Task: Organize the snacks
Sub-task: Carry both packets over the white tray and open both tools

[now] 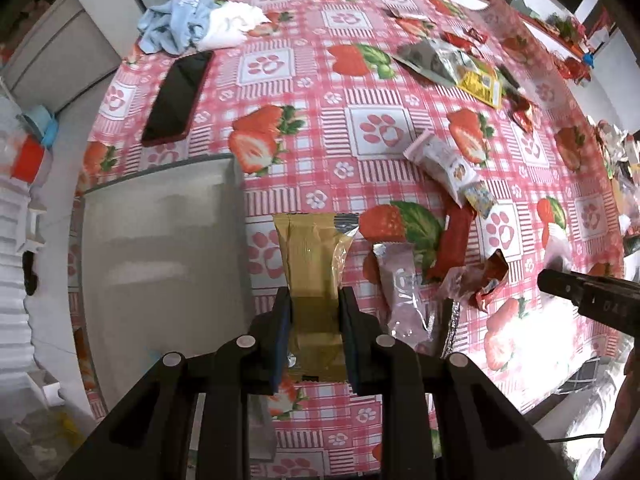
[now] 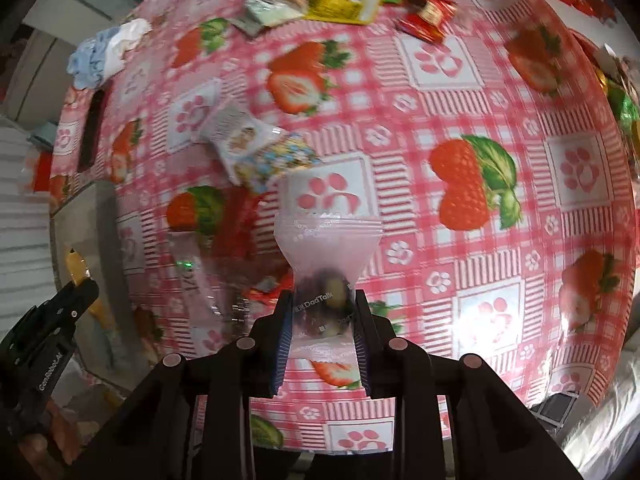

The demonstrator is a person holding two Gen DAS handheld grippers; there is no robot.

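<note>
My left gripper (image 1: 315,300) is shut on a gold snack packet (image 1: 314,256) and holds it above the table beside a grey bin (image 1: 160,256). My right gripper (image 2: 323,304) is shut on a clear snack pouch (image 2: 326,248) with dark and yellow pieces inside, held above the strawberry tablecloth (image 2: 460,100). Loose snacks lie on the table: a pink packet (image 1: 404,296), a red bar (image 1: 452,240), a torn red wrapper (image 1: 488,284), and a white and pink packet (image 1: 444,164). The right gripper's finger (image 1: 576,292) shows at the right edge of the left wrist view.
A black phone (image 1: 178,98) and a blue and white cloth (image 1: 196,24) lie at the far left of the table. Silver and yellow packets (image 1: 452,64) and red wrappers lie at the far right. More wrappers crowd the right edge (image 1: 616,152).
</note>
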